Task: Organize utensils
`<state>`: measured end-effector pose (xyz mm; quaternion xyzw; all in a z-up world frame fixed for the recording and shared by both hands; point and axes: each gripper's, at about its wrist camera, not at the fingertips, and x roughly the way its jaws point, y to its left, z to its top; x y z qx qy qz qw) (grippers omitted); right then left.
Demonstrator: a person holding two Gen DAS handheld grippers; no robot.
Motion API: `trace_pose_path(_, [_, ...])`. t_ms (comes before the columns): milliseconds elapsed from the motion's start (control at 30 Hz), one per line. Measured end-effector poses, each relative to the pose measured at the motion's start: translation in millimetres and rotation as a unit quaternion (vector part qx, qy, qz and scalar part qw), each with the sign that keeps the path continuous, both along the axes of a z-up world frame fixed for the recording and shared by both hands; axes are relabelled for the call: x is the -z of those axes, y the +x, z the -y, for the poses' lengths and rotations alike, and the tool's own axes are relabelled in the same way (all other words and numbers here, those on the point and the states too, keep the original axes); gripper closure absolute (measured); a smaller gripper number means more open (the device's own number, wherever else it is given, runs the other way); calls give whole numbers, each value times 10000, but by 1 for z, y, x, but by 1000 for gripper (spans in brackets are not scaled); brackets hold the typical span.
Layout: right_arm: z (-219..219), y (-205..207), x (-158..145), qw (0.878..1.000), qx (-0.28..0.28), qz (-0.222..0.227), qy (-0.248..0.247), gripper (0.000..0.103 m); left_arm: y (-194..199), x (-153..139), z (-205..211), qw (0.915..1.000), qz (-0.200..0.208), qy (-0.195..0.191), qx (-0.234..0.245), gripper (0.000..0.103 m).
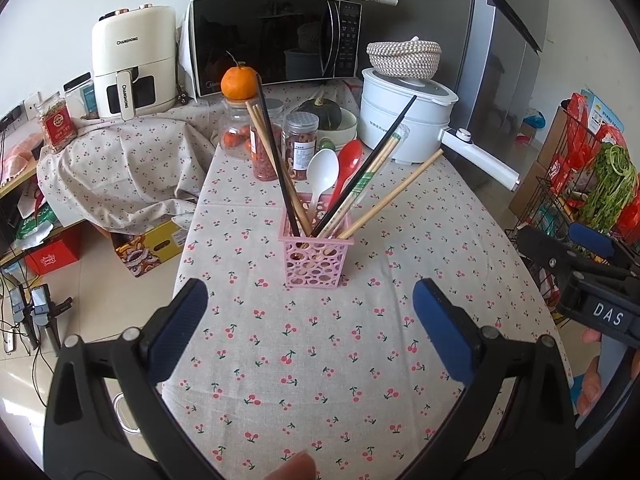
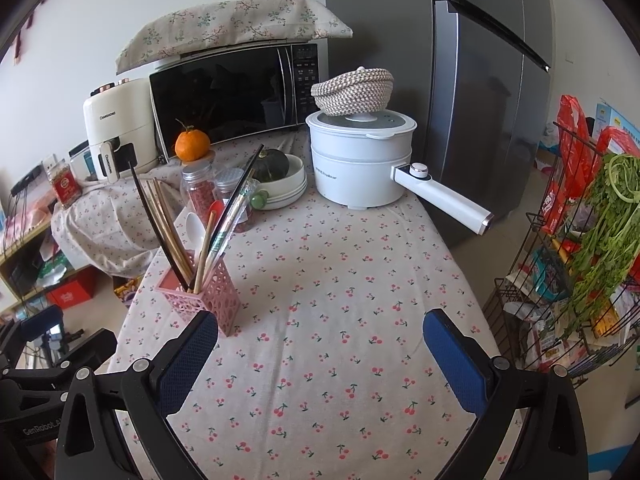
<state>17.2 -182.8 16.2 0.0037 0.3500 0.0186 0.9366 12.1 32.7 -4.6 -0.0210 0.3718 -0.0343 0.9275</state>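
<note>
A pink perforated utensil basket (image 1: 314,258) stands on the cherry-print tablecloth (image 1: 320,360). It holds several wooden and black chopsticks (image 1: 276,156), a wrapped pair, a white spoon (image 1: 323,172) and a red spoon (image 1: 349,160). My left gripper (image 1: 310,304) is open and empty, just in front of the basket. In the right wrist view the basket (image 2: 204,300) sits at the left, by my left fingertip. My right gripper (image 2: 320,334) is open and empty above the cloth (image 2: 340,320). The right gripper also shows at the right edge of the left wrist view (image 1: 568,244).
Behind the basket stand spice jars (image 1: 300,144), a jar topped by an orange (image 1: 239,83), a bowl with a squash (image 1: 324,114), a white electric pot (image 1: 404,116), a microwave (image 1: 272,40) and an air fryer (image 1: 132,60). A fridge (image 2: 480,100) and a wire rack with greens (image 2: 592,240) stand at the right.
</note>
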Motion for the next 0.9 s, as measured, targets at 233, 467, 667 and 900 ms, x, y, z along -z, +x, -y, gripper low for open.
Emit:
trace_pose_path(233, [-3,1,0,10000,-24,1,9,0,-1,0,1,10000,23,16,-10,1])
trace_pose_path(467, [-6,2,1,10000,-49,-29,8,0,-2,-3,-1,10000,63,22,-41,1])
trace_pose_path(667, [-10,4,2,10000,-66,-49,-8,0,-2,-3,-1,10000,70,29,-43,1])
trace_pose_path(900, [-10,4,3,10000,-67,-56,-8,0,-3,-4,1,9999,88,51,-44,1])
